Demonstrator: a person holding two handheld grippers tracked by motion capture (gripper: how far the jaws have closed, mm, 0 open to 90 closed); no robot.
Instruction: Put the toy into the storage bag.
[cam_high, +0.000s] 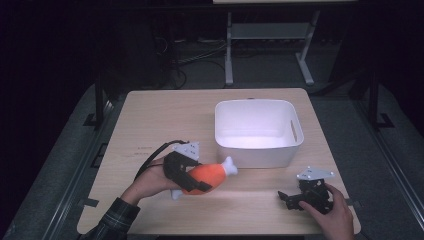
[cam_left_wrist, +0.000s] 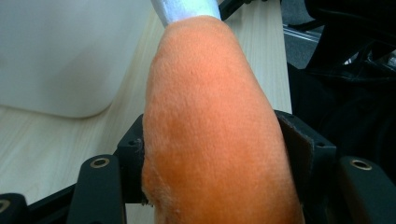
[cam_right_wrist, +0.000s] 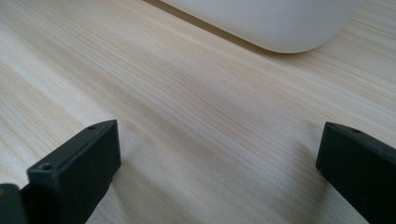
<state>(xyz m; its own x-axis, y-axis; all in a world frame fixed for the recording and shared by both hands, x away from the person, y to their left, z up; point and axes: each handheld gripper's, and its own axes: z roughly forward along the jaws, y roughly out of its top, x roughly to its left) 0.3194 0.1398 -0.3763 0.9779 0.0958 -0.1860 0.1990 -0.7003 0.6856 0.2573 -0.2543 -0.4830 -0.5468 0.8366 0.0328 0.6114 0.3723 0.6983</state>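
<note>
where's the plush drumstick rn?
High view: the plush drumstick is clamped in the left gripper, left of centre, just off the white bin's front-left corner.

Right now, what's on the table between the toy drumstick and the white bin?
Nothing: in the high view only bare table lies between the toy drumstick, held in the left gripper, and the white bin.

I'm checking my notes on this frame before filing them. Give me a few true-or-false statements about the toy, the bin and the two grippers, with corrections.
1. The left gripper grips the orange drumstick toy. True.
2. The toy lies inside the white bin. False: it is outside, in front of the bin's near wall.
3. The right gripper holds a second toy. False: its fingers stand apart with bare table between them.
4. The toy's white bone end points toward the bin. True.
</note>
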